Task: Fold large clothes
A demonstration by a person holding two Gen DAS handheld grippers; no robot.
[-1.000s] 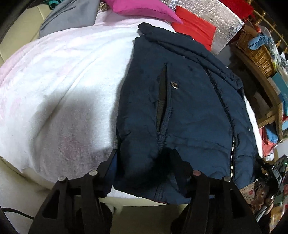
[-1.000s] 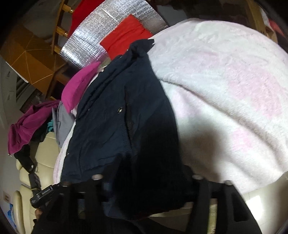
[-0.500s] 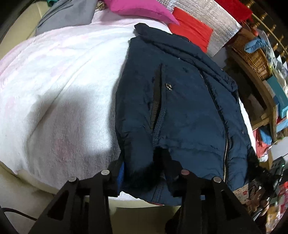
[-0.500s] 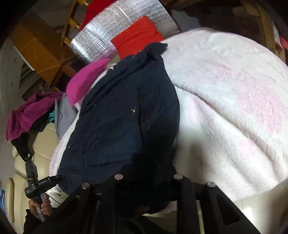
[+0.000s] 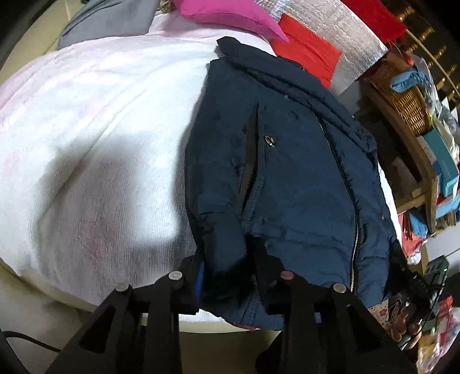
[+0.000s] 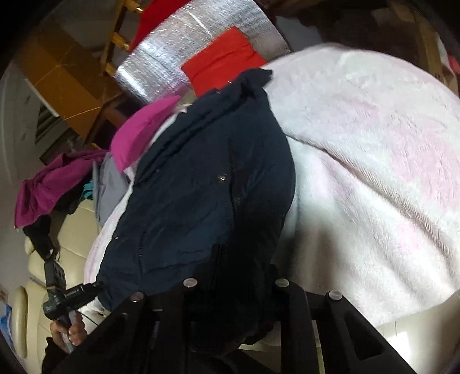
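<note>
A white and pale pink fleece blanket (image 5: 95, 138) covers the surface, with cluttered shelves at 3 o'clock in the left wrist view. A navy jacket (image 5: 293, 178) lies flat on it. The left hand-held gripper (image 5: 227, 276), jaws just closing, pinches the jacket's hem at 6 o'clock. The right hand-held gripper (image 6: 235, 287) is clamped on the hem's other corner.

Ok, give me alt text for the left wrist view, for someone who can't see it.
The left gripper pinches the near hem of a navy jacket, its jaws having just been closing on the fabric. The jacket lies zipped and flat on a white-pink blanket, with a magenta cushion and a wicker basket beyond.
</note>
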